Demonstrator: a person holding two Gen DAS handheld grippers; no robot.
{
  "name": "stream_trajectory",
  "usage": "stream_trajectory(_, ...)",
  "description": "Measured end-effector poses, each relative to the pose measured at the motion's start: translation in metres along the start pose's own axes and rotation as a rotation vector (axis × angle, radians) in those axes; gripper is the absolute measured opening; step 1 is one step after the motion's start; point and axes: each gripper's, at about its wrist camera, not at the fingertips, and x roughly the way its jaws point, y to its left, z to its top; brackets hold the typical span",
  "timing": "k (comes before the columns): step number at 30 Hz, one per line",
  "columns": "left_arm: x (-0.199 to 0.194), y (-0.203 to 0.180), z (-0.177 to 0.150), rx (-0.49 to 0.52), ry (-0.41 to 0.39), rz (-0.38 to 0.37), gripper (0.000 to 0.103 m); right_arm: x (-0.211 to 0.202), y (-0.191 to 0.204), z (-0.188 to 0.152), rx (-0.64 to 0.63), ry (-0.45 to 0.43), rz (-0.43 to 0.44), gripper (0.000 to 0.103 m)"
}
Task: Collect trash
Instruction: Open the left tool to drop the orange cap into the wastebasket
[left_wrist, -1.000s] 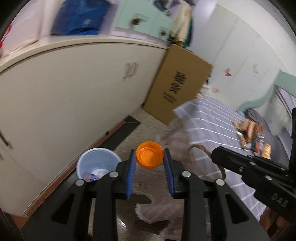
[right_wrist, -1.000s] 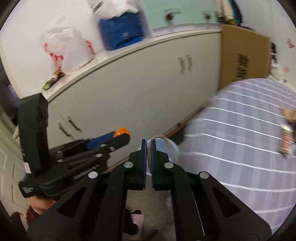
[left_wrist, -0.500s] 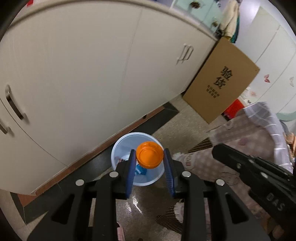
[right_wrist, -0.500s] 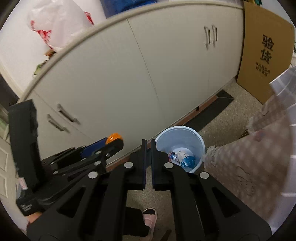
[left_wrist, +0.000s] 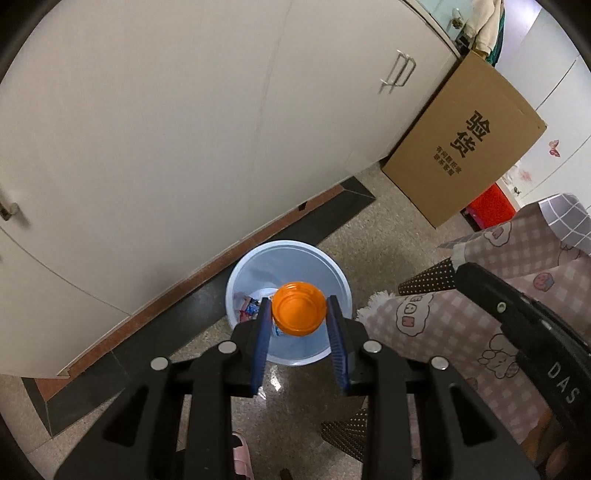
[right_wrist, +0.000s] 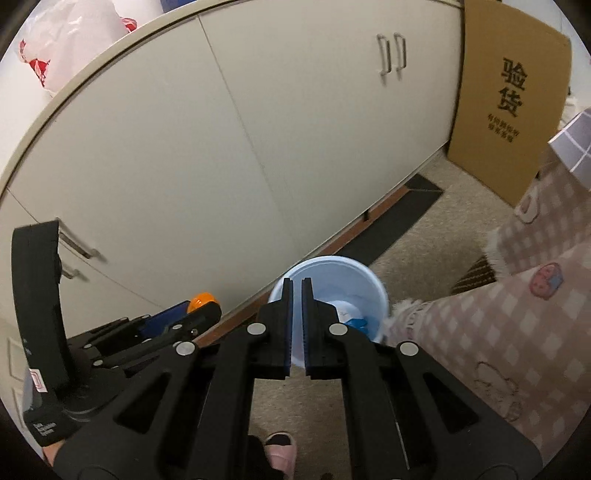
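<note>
Orange cap (left_wrist: 298, 314) pinched across its rim between the blue fingers (left_wrist: 260, 339) of the left gripper (left_wrist: 299, 332), flat face toward the camera, hanging directly over the mouth of the pale blue bin (left_wrist: 341, 280) on the floor by the cabinet base. Held there, probably, so that a simple opening drops it straight in among the wrappers (left_wrist: 246, 306) already at the bottom. Left fingers parted only as wide as the cap, clamped on its sides. Right gripper (right_wrist: 297, 325) nearly closed on nothing, a thin gap showing, parked just beside the bin (right_wrist: 380, 295), likely idle. Cardboard box (left_wrist: 463, 140) leaning on the cabinet beyond; checked cloth (left_wrist: 491, 291) hanging at the right.
</note>
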Motion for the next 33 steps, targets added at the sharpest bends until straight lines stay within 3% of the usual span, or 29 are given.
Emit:
stream_trajectory(5,0.002,-0.012,0.006,0.016,0.005,-0.020,0.029,-0.003,-0.008,0.000,0.016,-0.027,-0.044,0.007)
stream_trajectory(6,0.002,-0.015,0.008,0.020,0.003,-0.023,0.029,-0.005,-0.010,0.000,0.025,-0.036,-0.047,0.015)
stream_trajectory(9,0.001,-0.026,0.014,0.035,0.001,-0.038,0.030,-0.013,-0.021,0.001,0.061,-0.073,-0.064,0.050)
stream_trajectory(10,0.000,-0.030,0.017,0.034,-0.002,-0.043,0.031,-0.018,-0.023,0.001,0.069,-0.090,-0.075,0.050)
stream_trajectory(14,-0.007,-0.035,0.023,0.002,-0.018,-0.061,0.057,-0.031,-0.031,0.004,0.111,-0.116,-0.071,0.052)
stream_trajectory(16,-0.013,-0.037,0.024,0.000,-0.037,-0.061,0.063,-0.037,-0.034,0.004,0.127,-0.128,-0.062,0.053)
stream_trajectory(24,-0.043,-0.034,0.020,-0.015,-0.074,-0.061,0.064,-0.063,-0.027,0.005,0.148,-0.158,-0.009,0.055)
stream_trajectory(33,-0.121,-0.036,0.015,-0.072,-0.199,-0.121,0.065,-0.129,-0.014,0.009,0.154,-0.265,0.069,0.056)
